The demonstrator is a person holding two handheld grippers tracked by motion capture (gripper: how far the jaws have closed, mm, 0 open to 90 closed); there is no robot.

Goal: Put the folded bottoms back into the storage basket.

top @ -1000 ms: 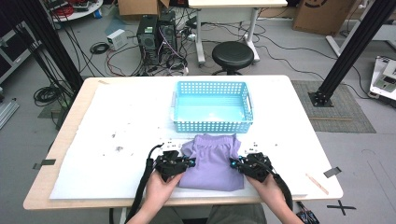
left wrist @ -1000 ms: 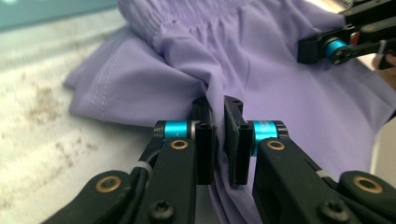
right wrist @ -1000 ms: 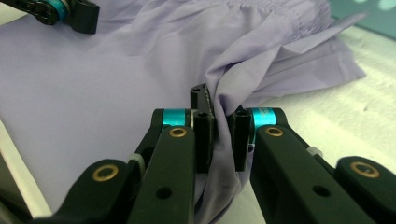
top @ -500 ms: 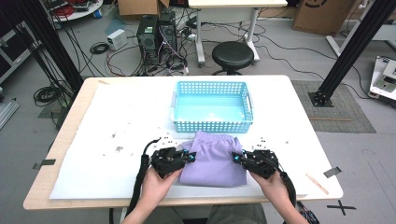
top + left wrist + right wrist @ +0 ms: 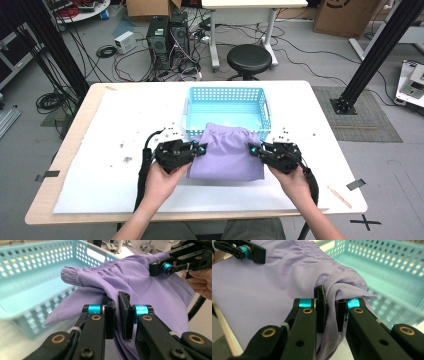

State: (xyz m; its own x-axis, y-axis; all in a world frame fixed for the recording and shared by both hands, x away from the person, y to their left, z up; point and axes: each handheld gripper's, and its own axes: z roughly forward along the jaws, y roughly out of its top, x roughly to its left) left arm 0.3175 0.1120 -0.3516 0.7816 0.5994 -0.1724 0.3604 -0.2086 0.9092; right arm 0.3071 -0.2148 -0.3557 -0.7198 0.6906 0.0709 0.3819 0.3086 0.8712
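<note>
- High view: your left gripper [image 5: 200, 150] and right gripper [image 5: 253, 149] pinch opposite sides of the purple shorts [image 5: 227, 155], whose waistband lies over the near rim of the blue basket [image 5: 226, 95] beyond both; lift evenly
- Left gripper view: jaws clamped tight on a fabric fold; carry it forward over the rim
- Right gripper view: jaws likewise closed on cloth beside the elastic; match height so nothing snags

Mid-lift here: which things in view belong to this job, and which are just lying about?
In the job:
- purple cloth, gripped at both sides
- left gripper, shut on it
- right gripper, shut on it
- blue basket, just behind the cloth

Lying about:
- stool
- computer towers
- cardboard box
</note>
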